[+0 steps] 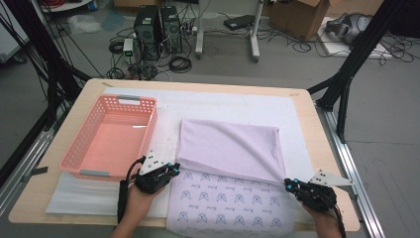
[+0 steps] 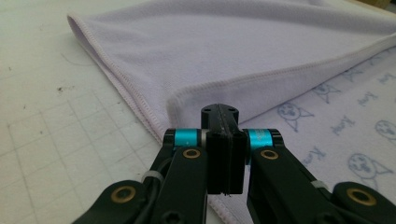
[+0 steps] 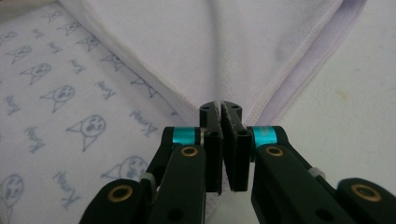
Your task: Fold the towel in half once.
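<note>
Both tongs, left (image 1: 174, 167) and right (image 1: 288, 182), are clamped shut, held low.

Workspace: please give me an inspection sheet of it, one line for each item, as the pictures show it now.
Surface: wooden table under a white mat.
Job's things: lilac towel, far half folded over toward the person; cat print on the near part.
Clutter: pink basket left of the towel, empty.
Grippers: left gripper shut on the towel's near left corner; right gripper shut on its near right corner.
Cables: a black cable runs along the left forearm; loose cables lie on the floor.
Surroundings: two computer towers and a cardboard box beyond the table; black frame legs at both sides.
</note>
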Tool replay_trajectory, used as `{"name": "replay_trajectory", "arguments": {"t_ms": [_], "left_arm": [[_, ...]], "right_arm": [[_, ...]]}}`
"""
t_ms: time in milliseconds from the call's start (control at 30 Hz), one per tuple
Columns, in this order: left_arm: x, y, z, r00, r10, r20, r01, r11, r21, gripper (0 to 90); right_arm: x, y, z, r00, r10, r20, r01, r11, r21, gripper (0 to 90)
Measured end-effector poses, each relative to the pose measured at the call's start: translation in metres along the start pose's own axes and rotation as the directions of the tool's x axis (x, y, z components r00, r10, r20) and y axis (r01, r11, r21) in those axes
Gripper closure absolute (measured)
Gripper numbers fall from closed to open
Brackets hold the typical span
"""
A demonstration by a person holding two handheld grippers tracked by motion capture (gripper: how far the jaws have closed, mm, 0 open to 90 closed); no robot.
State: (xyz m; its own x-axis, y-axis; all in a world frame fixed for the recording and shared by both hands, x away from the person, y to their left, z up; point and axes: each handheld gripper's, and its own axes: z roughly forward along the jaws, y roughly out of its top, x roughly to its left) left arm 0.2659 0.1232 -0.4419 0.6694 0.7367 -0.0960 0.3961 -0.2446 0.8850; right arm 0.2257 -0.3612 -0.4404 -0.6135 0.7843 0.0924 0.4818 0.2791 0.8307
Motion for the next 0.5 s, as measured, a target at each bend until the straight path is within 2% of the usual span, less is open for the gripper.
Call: {"name": "replay_trajectory", "arguments": {"t_ms": [100, 200, 400, 433, 500], "left_arm": [[-0.0003, 0.0008, 0.0051, 0.9998, -0.015, -0.016, 0.015, 0.9999, 0.007, 59.2], [-0.0012, 0.0012, 0.01, 0.9994, -0.024, -0.023, 0.024, 0.9997, 0.007, 47.5], [-0.0003, 0.0026, 0.0054, 0.9975, -0.07, -0.007, 0.07, 0.9975, -0.006, 45.2], [0.0001, 0.0032, 0.004, 0.997, -0.076, -0.012, 0.076, 0.997, -0.015, 45.2], [0.0004, 0.0042, 0.0017, 0.9964, -0.084, -0.016, 0.083, 0.9964, -0.017, 45.5]], "right_arm": [[0.0001, 0.0018, 0.0034, 1.0, -0.008, 0.003, 0.008, 1.0, -0.004, 87.3], [0.0005, 0.0027, 0.0057, 1.0, -0.008, -0.003, 0.008, 1.0, -0.001, 87.3], [-0.0005, 0.0017, 0.0019, 1.0, -0.004, -0.002, 0.004, 1.0, -0.003, 84.8], [-0.0004, 0.0022, 0.0013, 0.9999, -0.01, -0.003, 0.01, 0.9999, 0.003, 81.1], [-0.0006, 0.004, -0.0013, 1.0, 0.002, -0.005, -0.002, 1.0, -0.003, 67.6]]}}
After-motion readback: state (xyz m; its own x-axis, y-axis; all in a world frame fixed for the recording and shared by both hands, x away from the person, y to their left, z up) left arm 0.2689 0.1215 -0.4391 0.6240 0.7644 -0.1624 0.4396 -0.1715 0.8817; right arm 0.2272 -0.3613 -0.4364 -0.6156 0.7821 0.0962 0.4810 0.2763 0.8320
